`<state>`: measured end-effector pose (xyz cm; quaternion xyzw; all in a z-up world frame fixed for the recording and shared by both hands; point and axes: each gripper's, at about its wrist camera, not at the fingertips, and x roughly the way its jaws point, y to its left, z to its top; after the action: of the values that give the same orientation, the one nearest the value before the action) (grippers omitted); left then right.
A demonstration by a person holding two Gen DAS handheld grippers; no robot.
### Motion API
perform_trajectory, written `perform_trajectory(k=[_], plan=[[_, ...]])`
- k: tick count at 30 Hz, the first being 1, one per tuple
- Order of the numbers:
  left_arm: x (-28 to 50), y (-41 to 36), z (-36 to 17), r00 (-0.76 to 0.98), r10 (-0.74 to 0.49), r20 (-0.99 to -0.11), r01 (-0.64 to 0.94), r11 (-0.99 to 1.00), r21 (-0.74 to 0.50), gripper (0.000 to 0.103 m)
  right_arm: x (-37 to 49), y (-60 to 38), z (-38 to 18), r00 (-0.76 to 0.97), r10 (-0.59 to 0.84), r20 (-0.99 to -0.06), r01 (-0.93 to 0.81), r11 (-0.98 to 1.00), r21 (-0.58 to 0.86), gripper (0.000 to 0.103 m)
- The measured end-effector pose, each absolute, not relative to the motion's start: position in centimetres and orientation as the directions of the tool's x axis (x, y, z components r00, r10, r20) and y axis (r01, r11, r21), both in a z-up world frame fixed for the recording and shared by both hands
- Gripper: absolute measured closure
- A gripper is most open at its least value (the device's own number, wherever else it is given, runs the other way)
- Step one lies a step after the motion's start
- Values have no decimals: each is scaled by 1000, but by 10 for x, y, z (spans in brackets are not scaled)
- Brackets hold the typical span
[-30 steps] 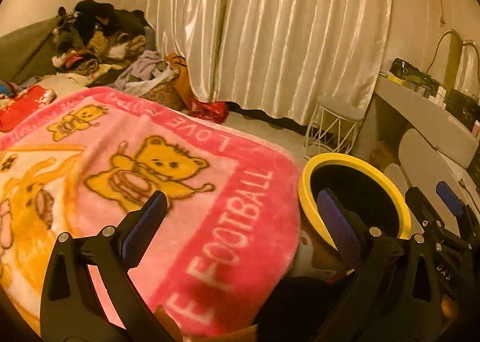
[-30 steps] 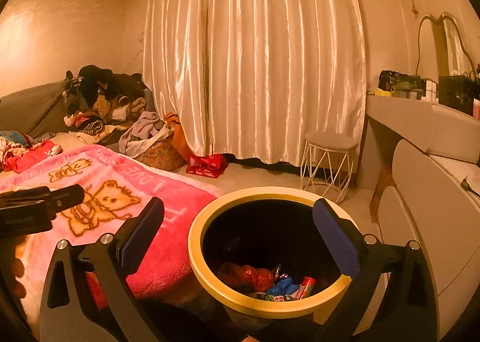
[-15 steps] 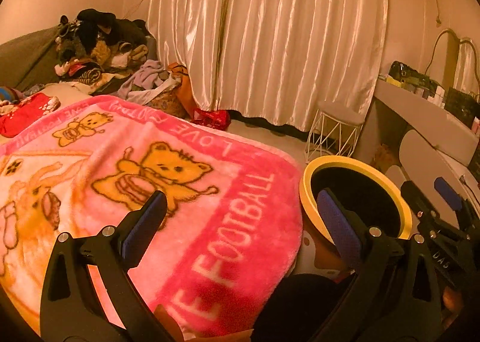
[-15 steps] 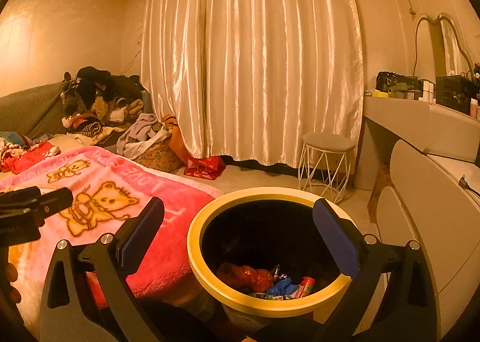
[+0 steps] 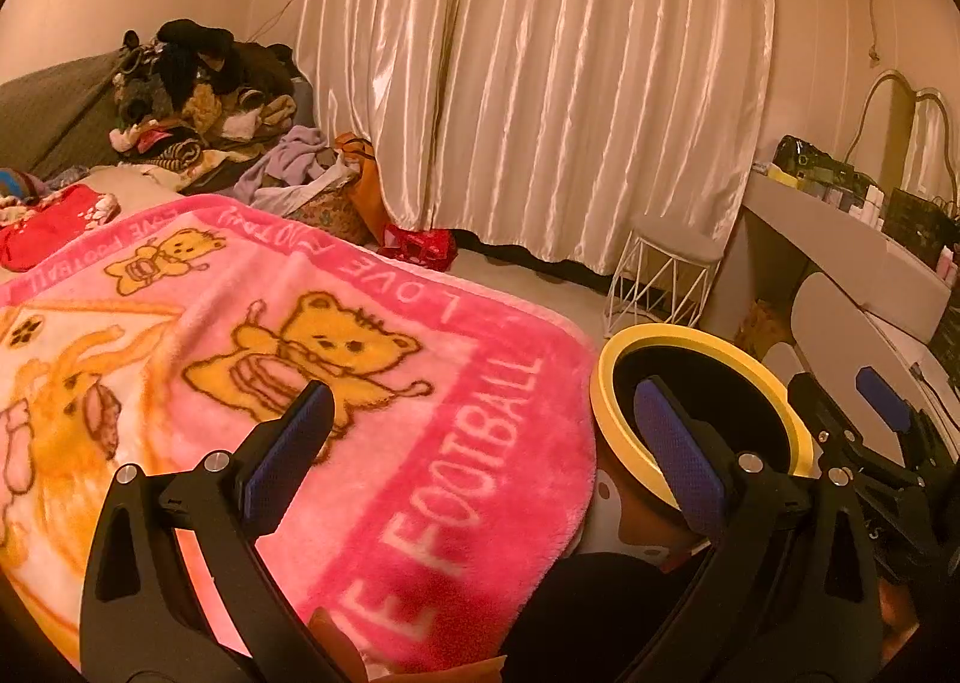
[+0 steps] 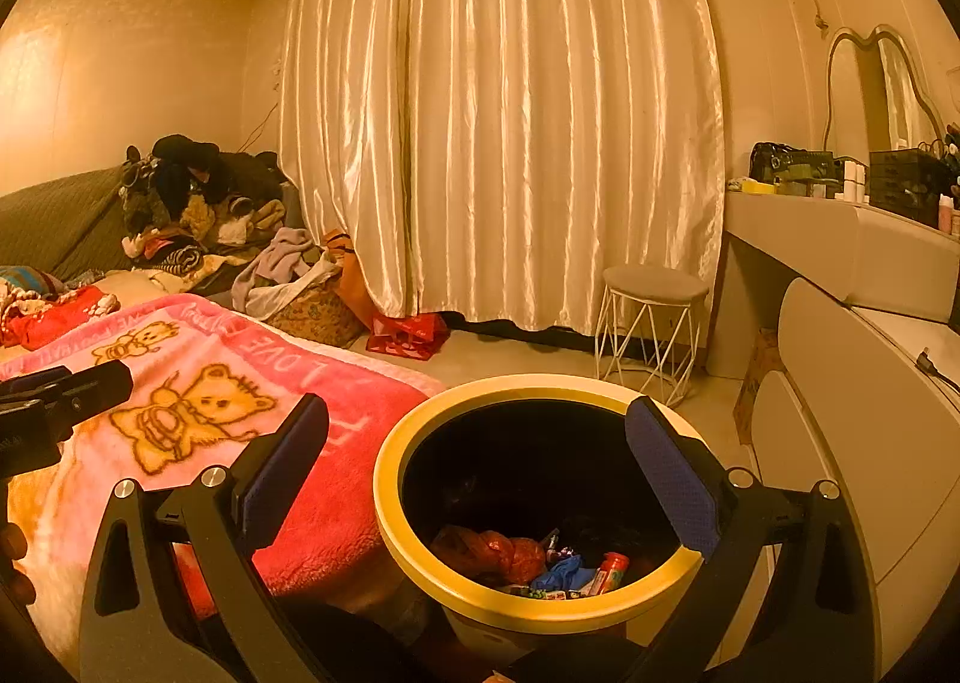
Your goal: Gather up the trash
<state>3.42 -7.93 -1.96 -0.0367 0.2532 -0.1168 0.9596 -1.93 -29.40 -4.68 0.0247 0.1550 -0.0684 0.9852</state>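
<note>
My right gripper (image 6: pixel 474 467) hangs jaws apart and empty right over the yellow-rimmed trash bin (image 6: pixel 420 551), wrappers (image 6: pixel 540 560) at its bottom, while my left gripper (image 5: pixel 480 437), also apart, sits over the pink blanket (image 5: pixel 420 443), bin to its right

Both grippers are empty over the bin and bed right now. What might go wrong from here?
1. The right gripper hangs open just above the yellow-rimmed bin; dropping lower might knock the rim and tip it.
2. The left gripper hovers open over the fluffy pink blanket; its fingers may snag the pile.
</note>
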Motion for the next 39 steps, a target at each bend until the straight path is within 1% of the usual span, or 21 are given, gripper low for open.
perform_trajectory(k=[39], plan=[[33,-80,-19,846,-244,-475,206,970,-132,11,-17,-299,-43,943,-131,-306,148,988,32,6]])
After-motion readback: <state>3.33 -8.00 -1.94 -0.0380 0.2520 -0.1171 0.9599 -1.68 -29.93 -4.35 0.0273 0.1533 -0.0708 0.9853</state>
